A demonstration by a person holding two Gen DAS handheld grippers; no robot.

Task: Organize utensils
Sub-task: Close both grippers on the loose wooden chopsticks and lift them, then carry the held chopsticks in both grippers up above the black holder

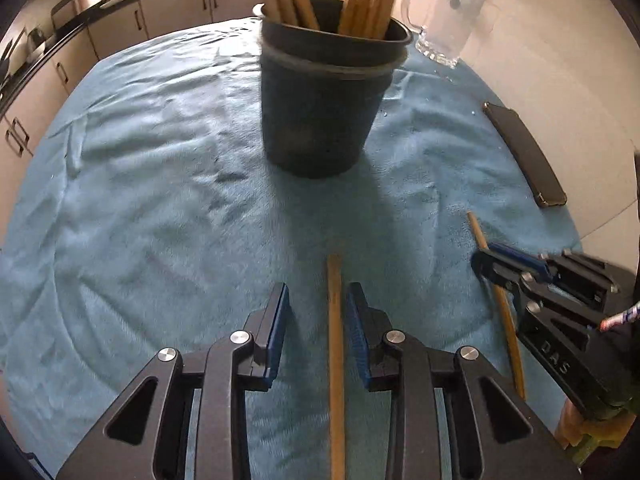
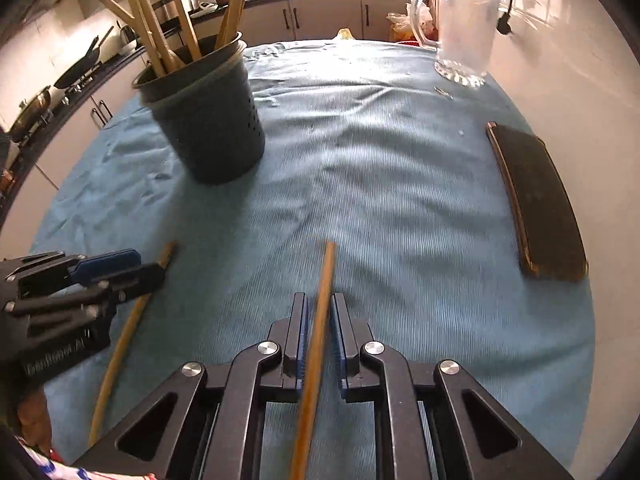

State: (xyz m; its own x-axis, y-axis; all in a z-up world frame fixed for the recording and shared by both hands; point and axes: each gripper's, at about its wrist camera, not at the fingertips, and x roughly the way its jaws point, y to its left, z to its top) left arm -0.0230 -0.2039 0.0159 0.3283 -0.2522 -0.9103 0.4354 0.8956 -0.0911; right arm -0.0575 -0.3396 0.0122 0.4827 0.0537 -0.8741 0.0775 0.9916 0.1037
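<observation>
Chopsticks: left gripper (image 1: 318, 300) spread around one (image 1: 335, 344); right gripper (image 2: 319, 308) pinches another (image 2: 316, 340); only right-wrist view shows holder (image 2: 208, 120) perforations.

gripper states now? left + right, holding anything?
Left gripper: open, wooden stick lies between its pads, not clamped.
Right gripper: nearly shut around another wooden stick; firm grip cannot be told.

We are reading raised letters "DAS" on the black body of the right gripper (image 1: 486, 270), which is showing at about four o'clock in the left wrist view. In the right wrist view, at about eight o'clock, we are making out blurred pale lettering on the body of the left gripper (image 2: 152, 266); it is ending in what looks like "AI", and the rest is staying illegible to us.
</observation>
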